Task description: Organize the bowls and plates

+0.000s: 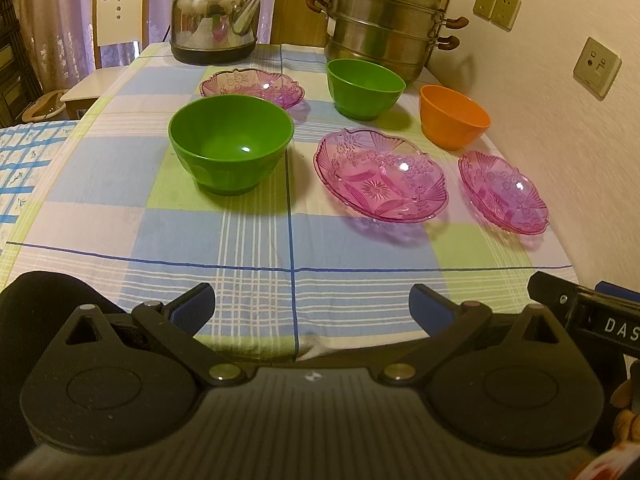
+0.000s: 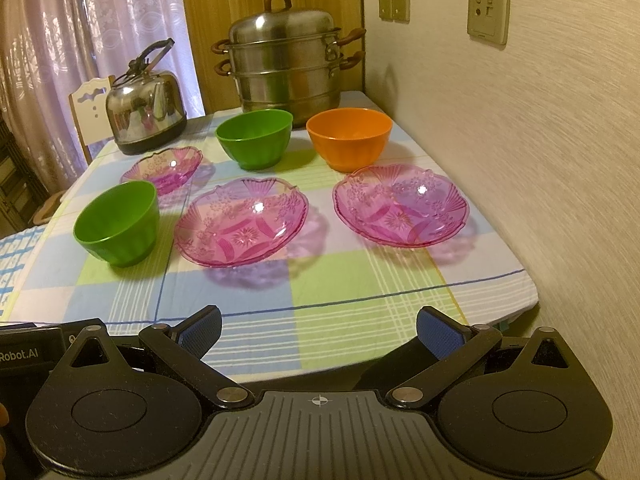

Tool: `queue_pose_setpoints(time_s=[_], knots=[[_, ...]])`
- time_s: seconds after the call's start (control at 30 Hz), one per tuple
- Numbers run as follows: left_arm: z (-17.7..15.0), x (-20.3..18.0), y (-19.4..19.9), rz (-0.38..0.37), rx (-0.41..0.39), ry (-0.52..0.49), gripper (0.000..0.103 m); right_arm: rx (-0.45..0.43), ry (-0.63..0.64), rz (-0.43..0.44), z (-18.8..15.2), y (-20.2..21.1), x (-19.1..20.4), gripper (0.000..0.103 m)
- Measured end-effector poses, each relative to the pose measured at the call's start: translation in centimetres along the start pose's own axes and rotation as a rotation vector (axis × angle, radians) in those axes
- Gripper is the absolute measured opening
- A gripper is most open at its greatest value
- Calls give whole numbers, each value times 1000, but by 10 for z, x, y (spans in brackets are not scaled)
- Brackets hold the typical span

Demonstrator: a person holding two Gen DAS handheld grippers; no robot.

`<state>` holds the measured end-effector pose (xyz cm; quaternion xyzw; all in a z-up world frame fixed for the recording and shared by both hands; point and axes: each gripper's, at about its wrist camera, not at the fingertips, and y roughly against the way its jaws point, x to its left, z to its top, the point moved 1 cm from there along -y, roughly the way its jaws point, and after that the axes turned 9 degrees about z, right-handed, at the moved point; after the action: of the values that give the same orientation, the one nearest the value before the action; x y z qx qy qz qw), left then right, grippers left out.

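We find both the left claw [image 1: 312,306] and right claw [image 2: 318,330] wide and empty at the near bench edge. The pink plates [image 2: 241,222] and green bowl [image 1: 231,142] lie apart on the bench [image 1: 120,216]. For a first stack, we advise gripping one plate rim squarely, lifting level.

On my feeds the room's lit warm and yellowish from overhead, with little white glare dots on the pink glass plates [image 2: 240,222] and the near green bowl [image 1: 231,143]. Each dish drops a soft shadow onto the checked tablecloth [image 2: 340,280], purple-tinted under the plates. Both fisheyes bend the edges hard, the textured wall [image 2: 520,140] smears on the right, and the corners go black.
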<state>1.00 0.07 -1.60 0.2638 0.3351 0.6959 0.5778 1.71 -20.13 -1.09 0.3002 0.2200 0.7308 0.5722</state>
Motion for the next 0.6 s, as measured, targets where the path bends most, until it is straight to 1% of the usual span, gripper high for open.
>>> queue_pose_setpoints(time_s=[0.6], knots=[[0, 1, 0, -2, 0, 0, 102, 1, -1, 0, 0, -1, 0, 103]])
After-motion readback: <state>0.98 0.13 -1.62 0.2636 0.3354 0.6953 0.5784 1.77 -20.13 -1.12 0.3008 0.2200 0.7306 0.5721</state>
